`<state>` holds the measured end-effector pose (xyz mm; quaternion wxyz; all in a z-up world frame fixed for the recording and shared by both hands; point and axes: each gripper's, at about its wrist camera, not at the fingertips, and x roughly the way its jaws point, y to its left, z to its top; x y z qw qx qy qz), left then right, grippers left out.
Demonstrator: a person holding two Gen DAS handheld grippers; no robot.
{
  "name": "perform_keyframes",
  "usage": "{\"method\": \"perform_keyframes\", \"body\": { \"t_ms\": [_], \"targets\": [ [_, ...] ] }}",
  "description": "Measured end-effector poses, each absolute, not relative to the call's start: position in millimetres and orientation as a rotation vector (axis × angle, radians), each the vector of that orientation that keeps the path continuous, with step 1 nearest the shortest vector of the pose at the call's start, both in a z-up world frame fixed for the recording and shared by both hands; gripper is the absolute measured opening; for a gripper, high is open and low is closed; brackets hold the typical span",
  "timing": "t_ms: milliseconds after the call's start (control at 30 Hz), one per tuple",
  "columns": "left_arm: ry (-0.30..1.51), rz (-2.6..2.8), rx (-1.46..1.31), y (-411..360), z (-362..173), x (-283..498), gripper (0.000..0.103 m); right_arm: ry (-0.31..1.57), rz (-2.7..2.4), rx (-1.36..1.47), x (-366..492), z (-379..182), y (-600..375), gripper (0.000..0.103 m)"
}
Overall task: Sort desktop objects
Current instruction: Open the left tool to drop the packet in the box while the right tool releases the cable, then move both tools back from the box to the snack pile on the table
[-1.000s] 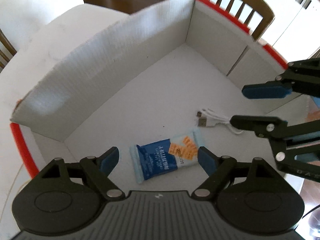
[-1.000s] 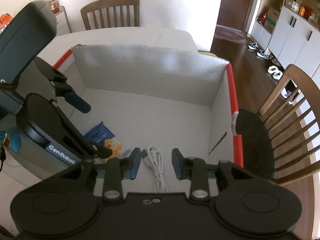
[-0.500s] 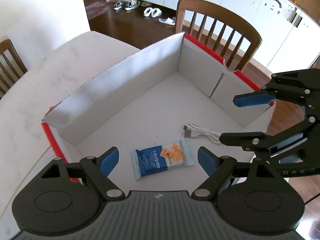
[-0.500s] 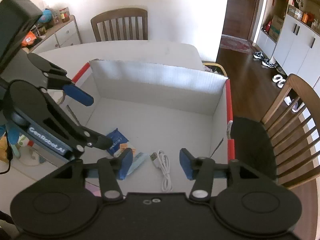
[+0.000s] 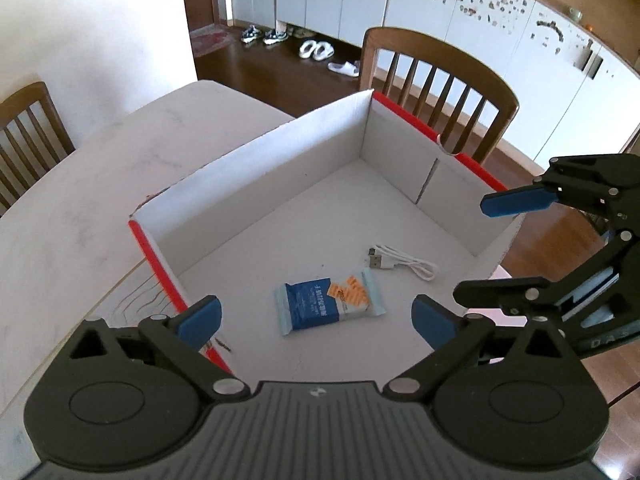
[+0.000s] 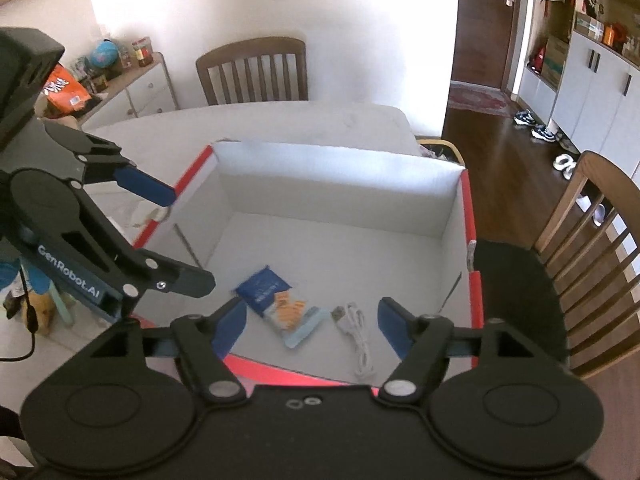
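A white cardboard box with red-edged rims (image 5: 260, 176) (image 6: 344, 184) stands on the table. A blue and orange snack packet (image 5: 329, 306) (image 6: 280, 305) and a coiled white USB cable (image 5: 402, 266) (image 6: 356, 334) lie on its floor. My left gripper (image 5: 316, 322) is open and empty, high above the packet at the box's near edge. My right gripper (image 6: 312, 324) is open and empty, above the box's near rim over the cable and packet. Each gripper shows in the other's view: the right one in the left wrist view (image 5: 504, 254), the left one in the right wrist view (image 6: 172, 236).
The box sits on a pale table (image 5: 80, 200). Wooden chairs stand around it (image 5: 440, 92) (image 6: 256, 70) (image 6: 596, 248). A sideboard with snacks and a globe (image 6: 100, 72) is at the back left. Shoes lie on the dark floor (image 5: 316, 50).
Both grippers have risen and drawn back from inside the box, so the whole box and room show. The right gripper's jaws have opened wider. Packet and cable have not moved.
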<state>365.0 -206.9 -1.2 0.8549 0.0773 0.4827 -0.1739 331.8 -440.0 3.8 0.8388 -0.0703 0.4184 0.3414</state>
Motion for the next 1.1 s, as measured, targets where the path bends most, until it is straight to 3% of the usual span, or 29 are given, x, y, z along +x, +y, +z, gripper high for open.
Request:
{"method": "perform_keyframes", "body": {
  "t_ms": [133,267,1100],
  "targets": [
    [0.99,-0.37,0.154,-199,6,351,0.103,0.862,0.729,-0.127,321,12,-441,0.088],
    [0.967,-0.375,0.14,-187,11,336,0.103,0.852,0.721,-0.104,311,17,-439,0.092],
    [0.793,-0.296,0.112,-118,30,208,0.103,0.803,0.634,-0.068,237,30,-385,0.094]
  ]
}}
